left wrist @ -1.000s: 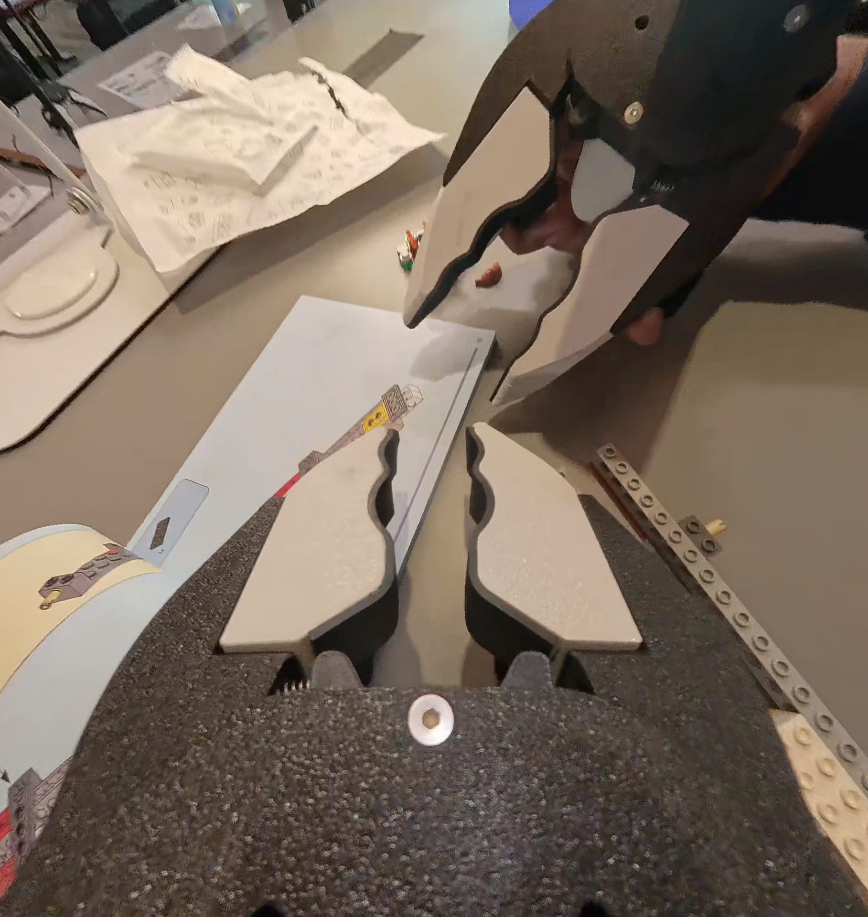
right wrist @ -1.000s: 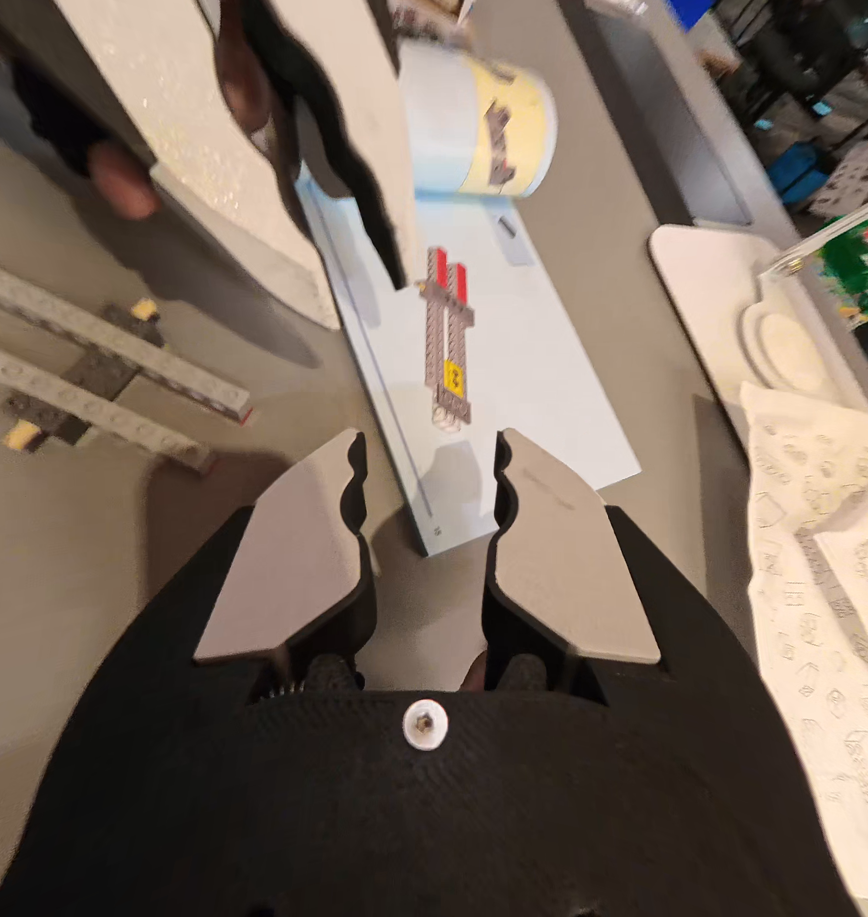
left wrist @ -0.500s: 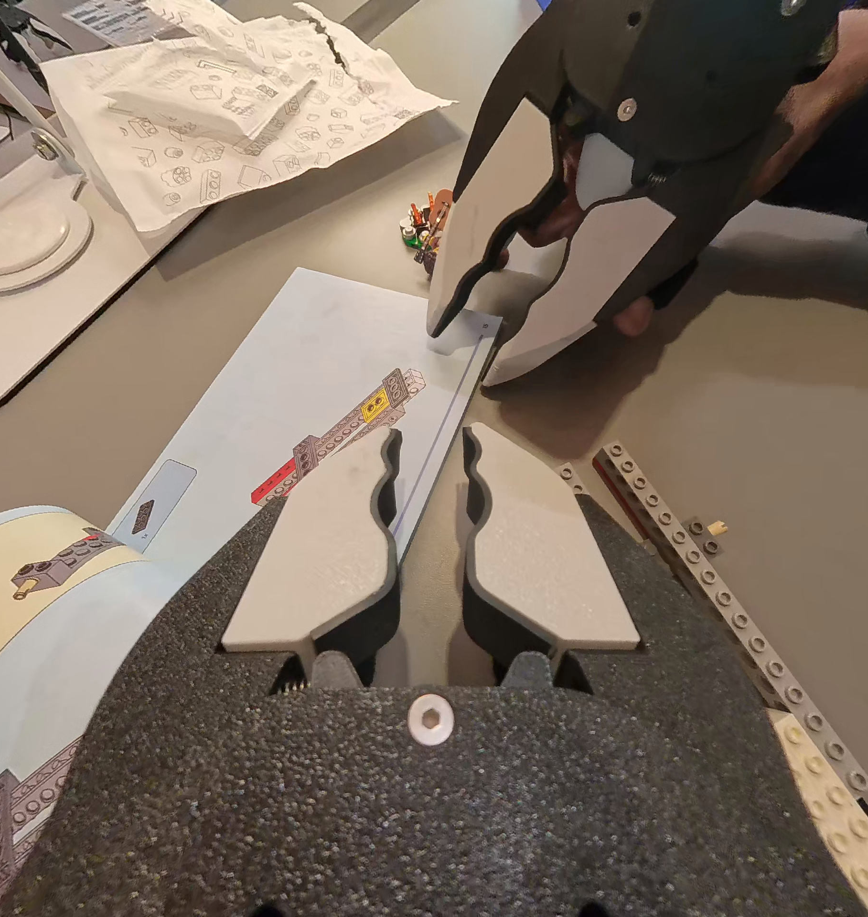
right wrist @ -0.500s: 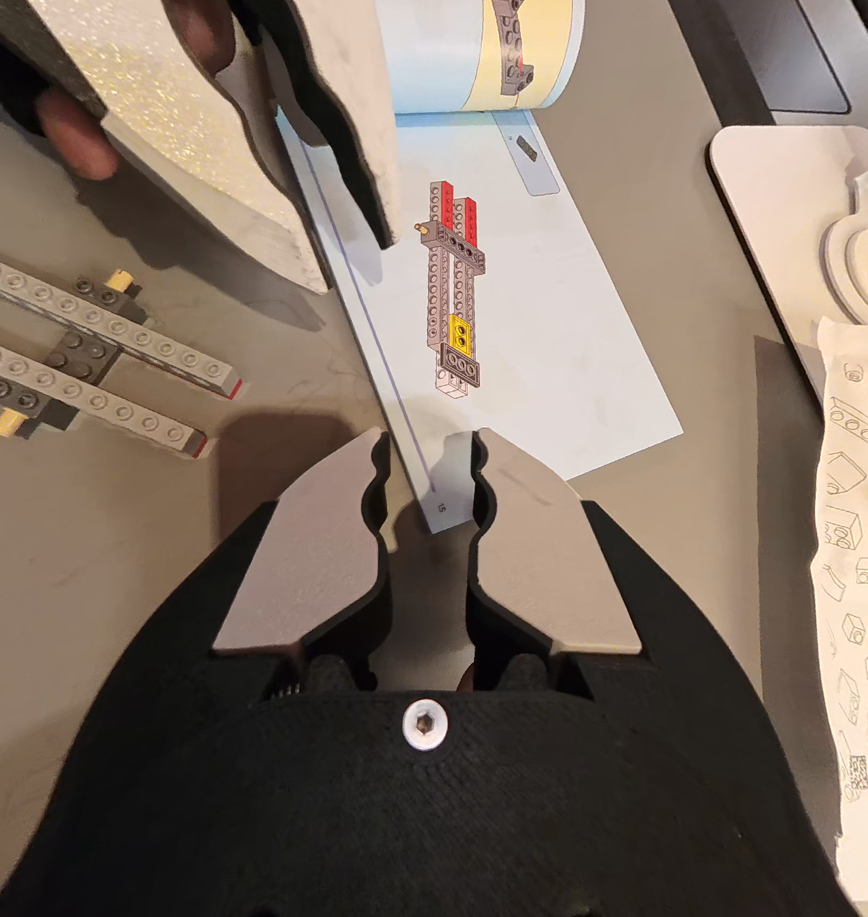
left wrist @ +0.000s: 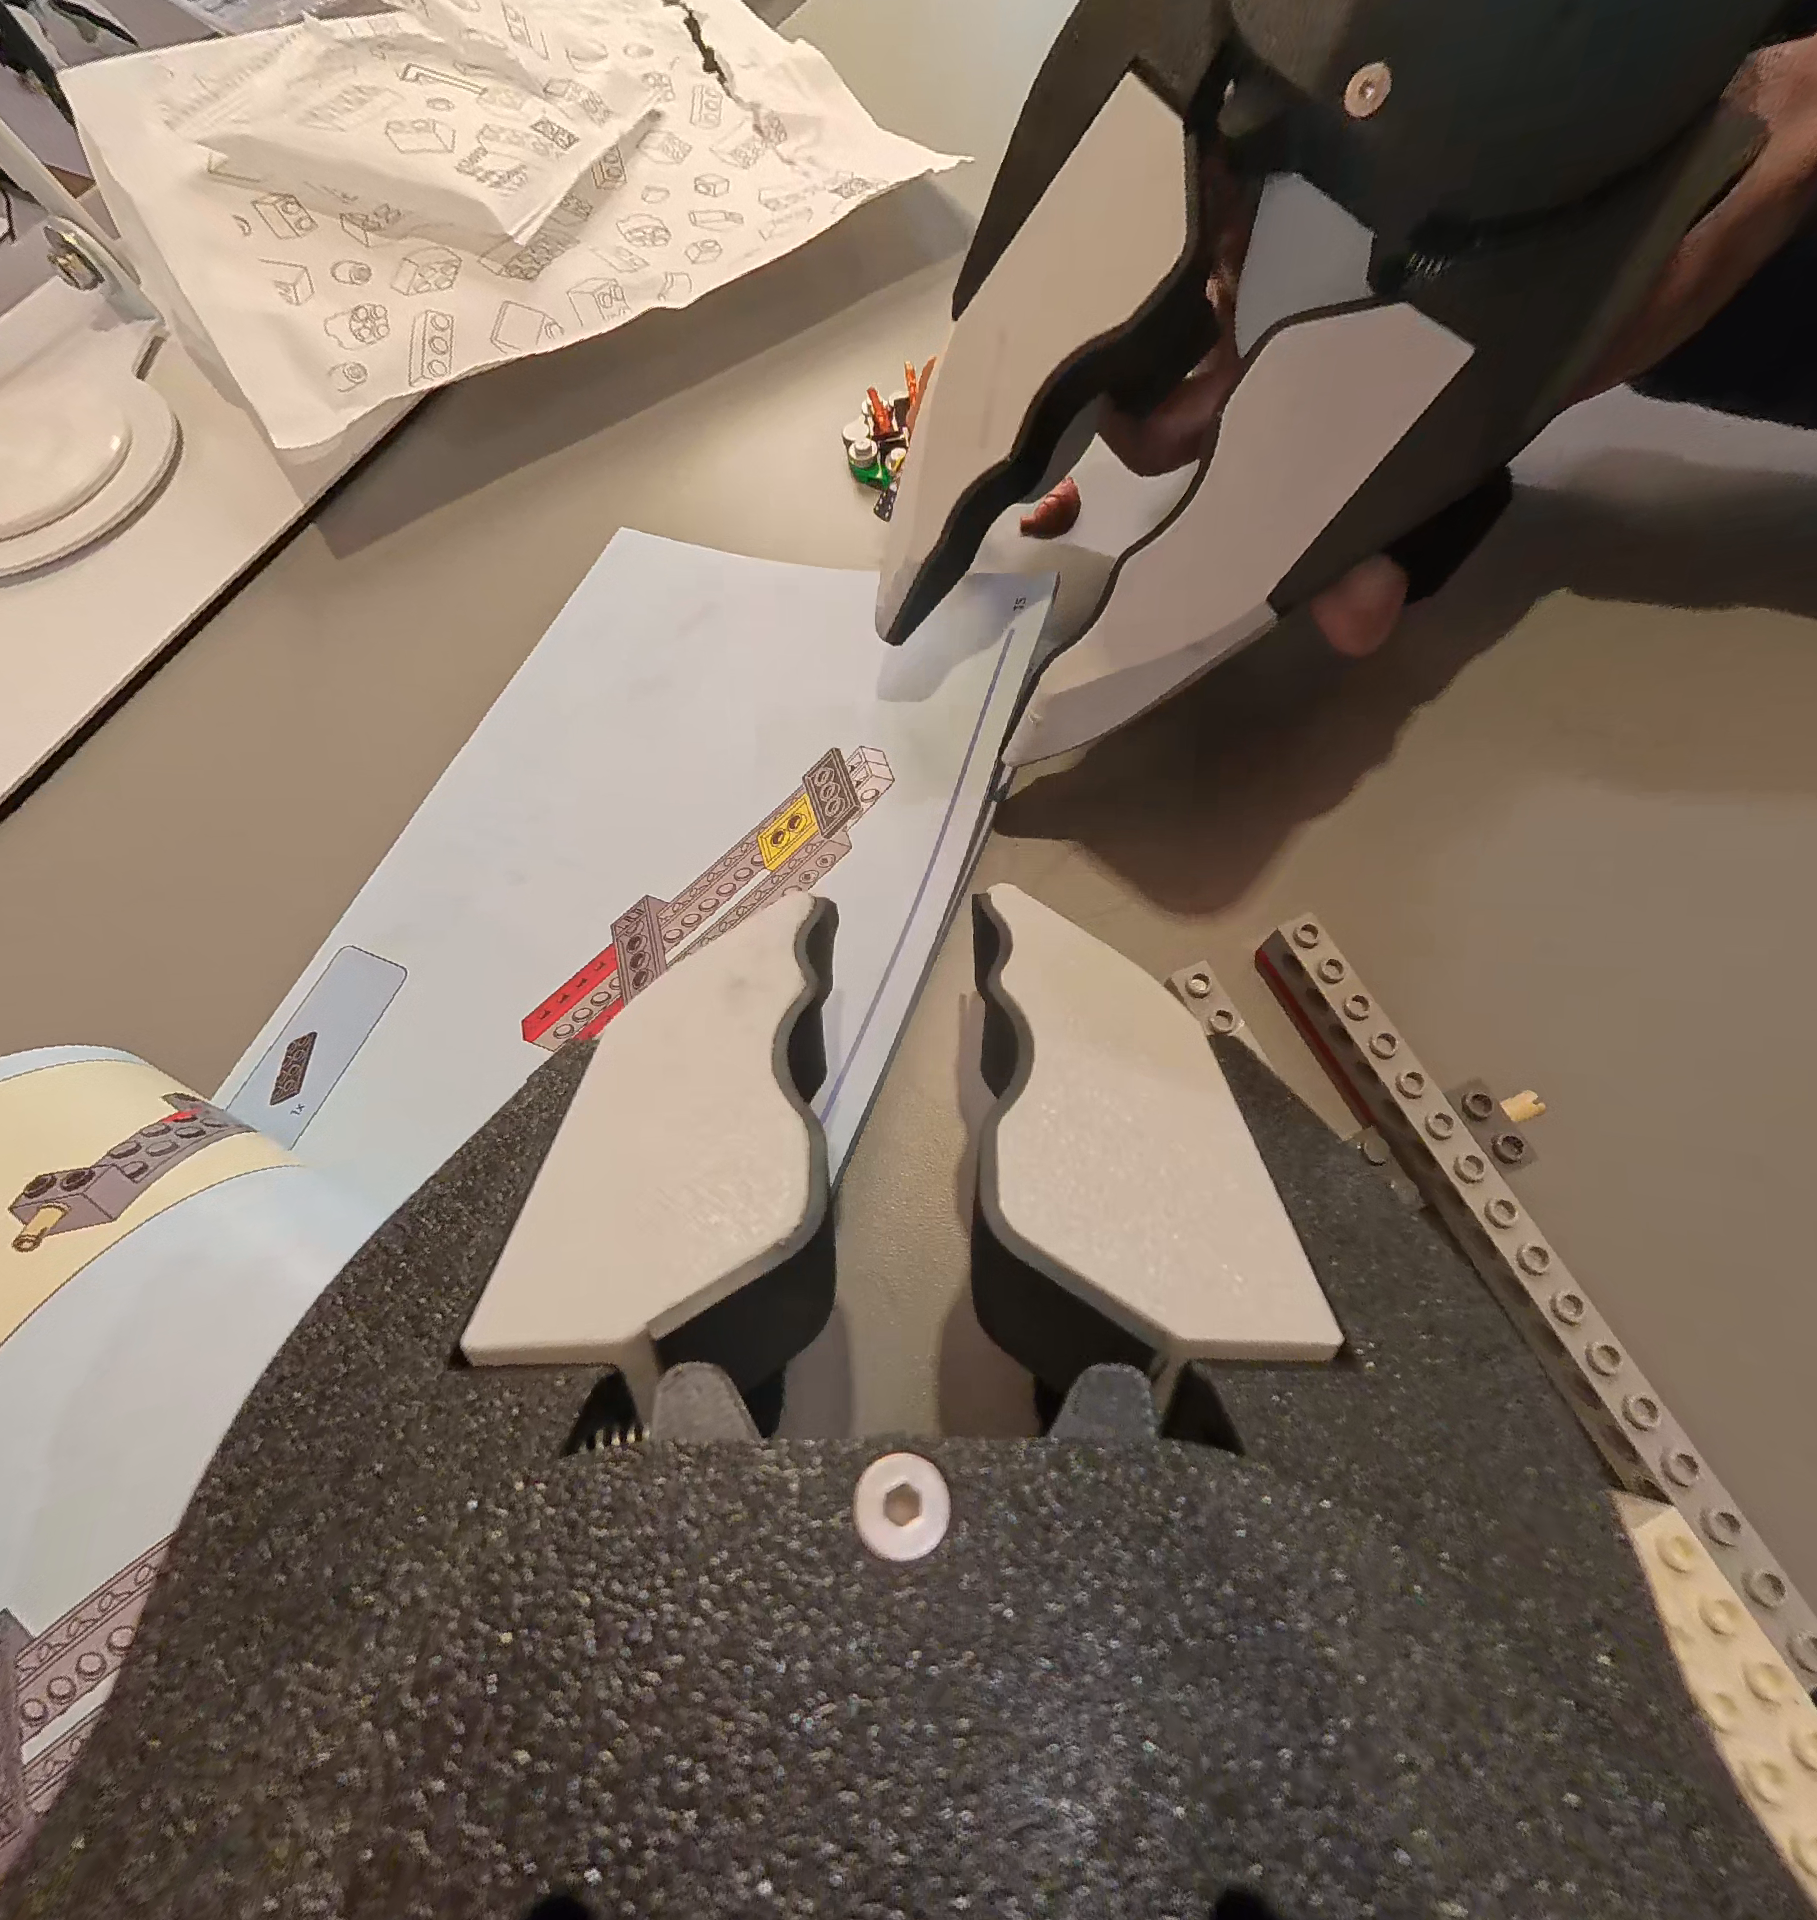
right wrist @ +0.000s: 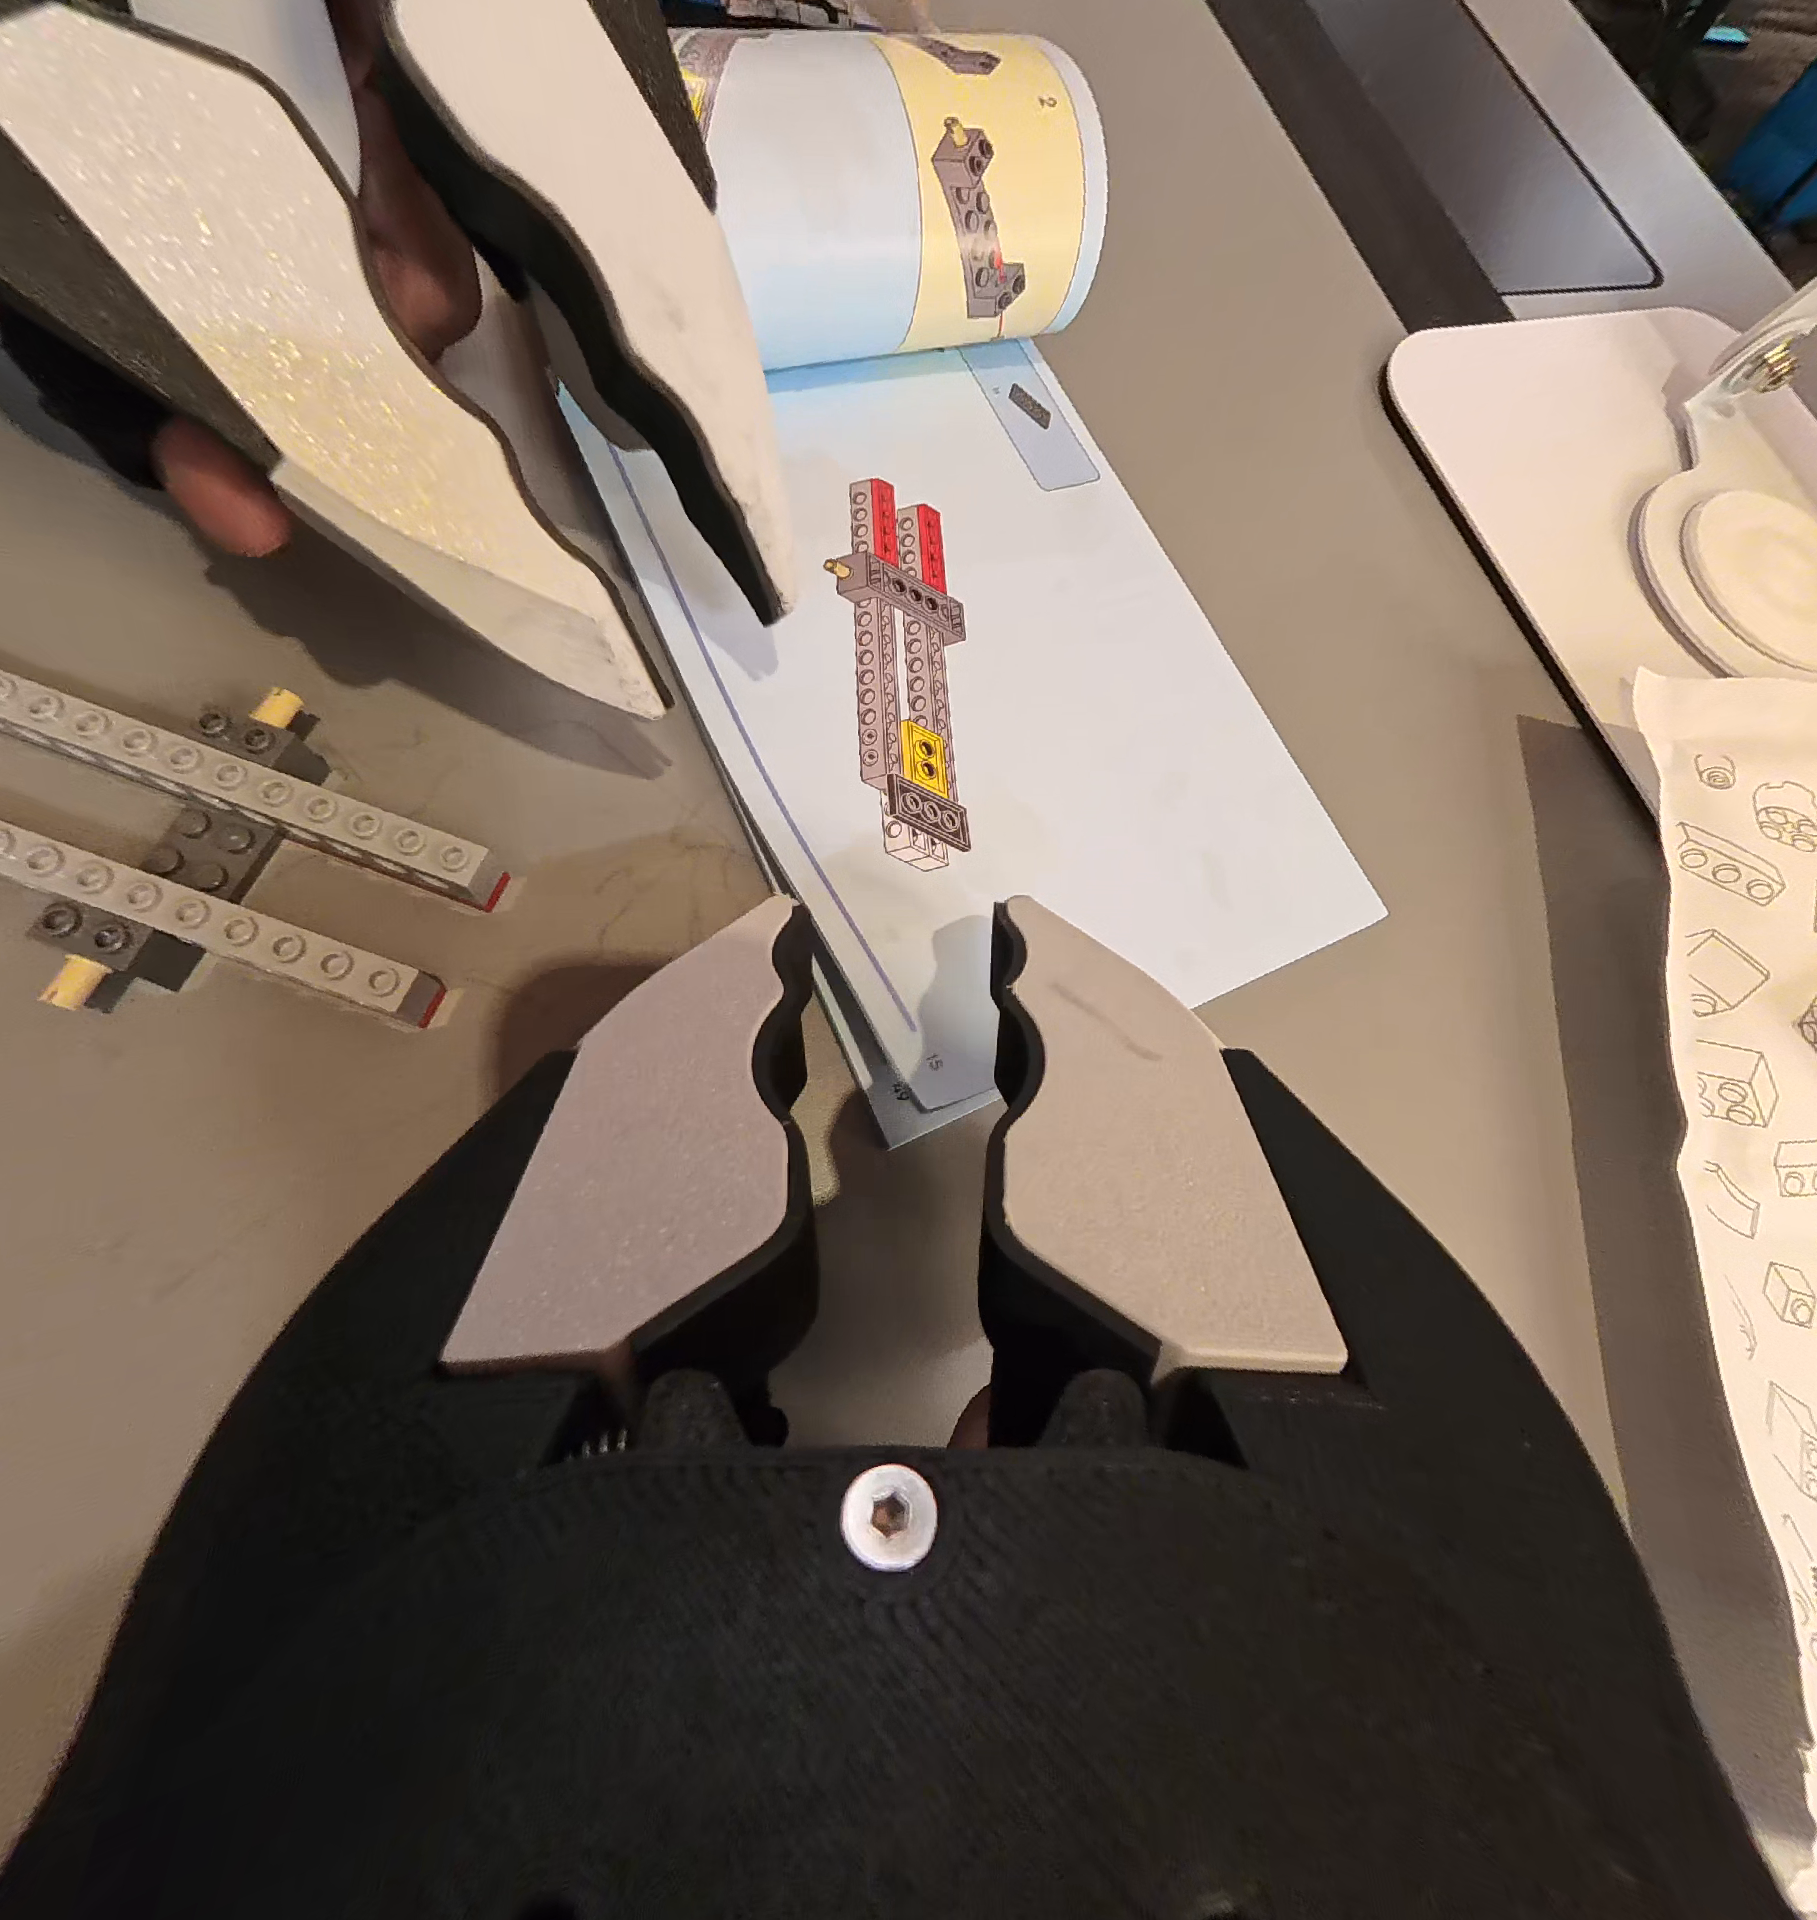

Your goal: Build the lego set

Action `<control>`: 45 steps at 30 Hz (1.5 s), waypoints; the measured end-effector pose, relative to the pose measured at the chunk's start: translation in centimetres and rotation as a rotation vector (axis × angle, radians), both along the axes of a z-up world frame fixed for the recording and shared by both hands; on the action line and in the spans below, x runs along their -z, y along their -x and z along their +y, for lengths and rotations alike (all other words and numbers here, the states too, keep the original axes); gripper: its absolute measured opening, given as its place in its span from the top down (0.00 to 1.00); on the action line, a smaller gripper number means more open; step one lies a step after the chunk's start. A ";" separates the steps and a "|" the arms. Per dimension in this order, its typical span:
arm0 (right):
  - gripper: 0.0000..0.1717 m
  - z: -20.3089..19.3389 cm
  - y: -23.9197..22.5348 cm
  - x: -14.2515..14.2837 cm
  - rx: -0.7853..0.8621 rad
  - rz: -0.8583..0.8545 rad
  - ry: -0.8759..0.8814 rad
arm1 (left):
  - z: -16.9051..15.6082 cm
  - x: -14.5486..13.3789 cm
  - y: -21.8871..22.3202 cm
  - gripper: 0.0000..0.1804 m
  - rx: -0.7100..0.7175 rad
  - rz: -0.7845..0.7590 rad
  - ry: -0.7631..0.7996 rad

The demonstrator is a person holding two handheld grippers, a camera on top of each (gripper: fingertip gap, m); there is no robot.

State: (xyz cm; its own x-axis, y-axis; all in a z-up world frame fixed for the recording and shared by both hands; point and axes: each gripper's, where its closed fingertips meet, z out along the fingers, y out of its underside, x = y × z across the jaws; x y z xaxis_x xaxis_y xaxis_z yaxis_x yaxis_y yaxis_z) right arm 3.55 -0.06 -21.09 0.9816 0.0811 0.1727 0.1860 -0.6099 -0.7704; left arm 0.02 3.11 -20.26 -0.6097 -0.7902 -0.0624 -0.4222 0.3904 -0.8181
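Over the pale blue instruction booklet [right wrist: 1091, 790], the right gripper [right wrist: 896, 914] stands partly spread astride its near corner, pads apart from the pages; a second ago it gaped wider, farther back. Beside the long edge, the left gripper [left wrist: 904, 914] hovers narrowly parted, holding nothing.

Both tongs, left [left wrist: 904, 914] and right [right wrist: 896, 914], point toward each other, fingers slightly apart, gripping nothing.

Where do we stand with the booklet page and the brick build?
Done: two grey beams joined by a dark plate lie beside the open instruction booklet. In hand: nothing; left hand-held gripper and right hand-held gripper straddle its page edge, open. Left: no yellow plate shows on the beams, unlike the printed step.
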 end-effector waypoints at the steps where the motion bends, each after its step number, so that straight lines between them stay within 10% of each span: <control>1: 0.81 0.0 0.0 0.0 0.003 0.000 -0.002 | 0.0 0.1 0.0 0.86 -0.004 0.004 -0.006; 45: 0.81 0.6 -0.3 -1.3 0.057 0.041 -0.089 | -0.8 0.4 -2.0 0.87 -0.058 0.020 -0.025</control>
State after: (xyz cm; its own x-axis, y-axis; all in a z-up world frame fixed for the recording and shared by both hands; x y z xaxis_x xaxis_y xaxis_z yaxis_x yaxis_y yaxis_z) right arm 3.89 0.58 -19.75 0.9907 0.0106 0.1359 0.1195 -0.5471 -0.8285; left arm 2.03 2.28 -20.68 -0.5638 -0.8229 -0.0707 -0.4609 0.3845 -0.7998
